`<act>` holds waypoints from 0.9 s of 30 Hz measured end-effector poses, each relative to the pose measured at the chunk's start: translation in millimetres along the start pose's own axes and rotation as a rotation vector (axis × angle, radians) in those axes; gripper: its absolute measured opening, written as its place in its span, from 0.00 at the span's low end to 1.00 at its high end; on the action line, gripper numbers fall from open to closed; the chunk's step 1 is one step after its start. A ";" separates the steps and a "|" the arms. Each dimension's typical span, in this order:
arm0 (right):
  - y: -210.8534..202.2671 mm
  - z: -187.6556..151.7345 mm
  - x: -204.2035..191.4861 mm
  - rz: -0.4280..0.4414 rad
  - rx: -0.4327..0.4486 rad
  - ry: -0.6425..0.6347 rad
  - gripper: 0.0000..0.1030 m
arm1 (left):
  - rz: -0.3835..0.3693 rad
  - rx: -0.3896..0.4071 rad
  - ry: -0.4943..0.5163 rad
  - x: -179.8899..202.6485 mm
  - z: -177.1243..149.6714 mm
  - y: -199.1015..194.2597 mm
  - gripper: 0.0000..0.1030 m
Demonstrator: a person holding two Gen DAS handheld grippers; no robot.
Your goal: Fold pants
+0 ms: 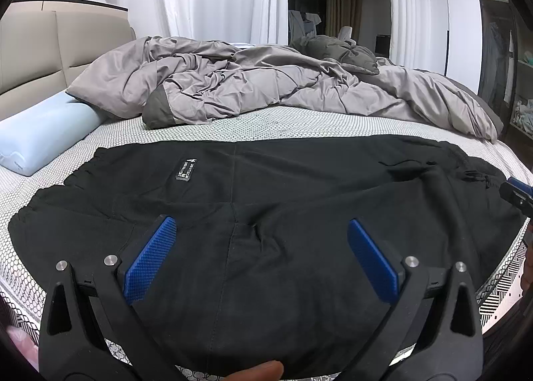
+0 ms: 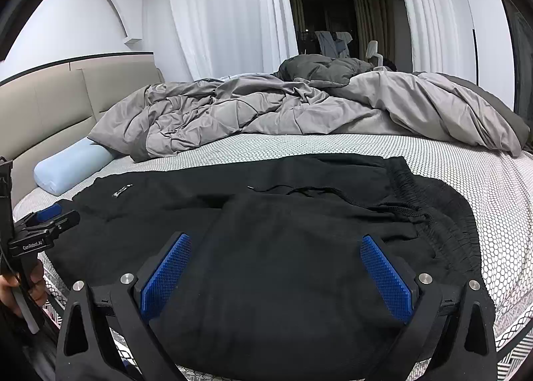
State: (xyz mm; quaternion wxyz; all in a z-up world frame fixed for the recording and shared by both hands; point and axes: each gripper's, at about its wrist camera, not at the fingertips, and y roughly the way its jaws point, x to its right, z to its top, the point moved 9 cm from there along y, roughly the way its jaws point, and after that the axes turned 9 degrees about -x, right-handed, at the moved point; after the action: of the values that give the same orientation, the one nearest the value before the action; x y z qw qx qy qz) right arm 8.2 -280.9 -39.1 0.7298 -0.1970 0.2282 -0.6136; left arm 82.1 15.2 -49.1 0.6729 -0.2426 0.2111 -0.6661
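Black pants (image 1: 266, 188) lie spread across the near part of the bed, with a small label (image 1: 186, 169) on the far layer and the drawstring waistband (image 2: 409, 188) toward the right. The pants also fill the right wrist view (image 2: 283, 247). My left gripper (image 1: 261, 234) is open and empty, just above the cloth near a crease. My right gripper (image 2: 276, 251) is open and empty over a folded-over layer near the waist. The left gripper shows at the left edge of the right wrist view (image 2: 50, 217); the right gripper shows at the right edge of the left wrist view (image 1: 518, 194).
A crumpled grey duvet (image 1: 266, 88) covers the far half of the bed. A light blue pillow (image 1: 43, 134) lies at the left by the beige headboard (image 1: 50, 48). The honeycomb-patterned mattress (image 1: 266, 124) shows between pants and duvet. White curtains hang behind.
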 end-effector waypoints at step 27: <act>-6.4 -5.1 14.4 0.006 -0.028 0.041 1.00 | 0.136 0.027 -0.301 -160.0 -29.0 -42.8 1.00</act>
State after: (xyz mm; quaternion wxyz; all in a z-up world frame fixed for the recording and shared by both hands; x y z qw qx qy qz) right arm 2.2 -296.2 -40.9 0.7240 -0.1938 0.2520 -0.6122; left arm 26.8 173.9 -52.3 0.7438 -0.3158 0.1146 -0.5779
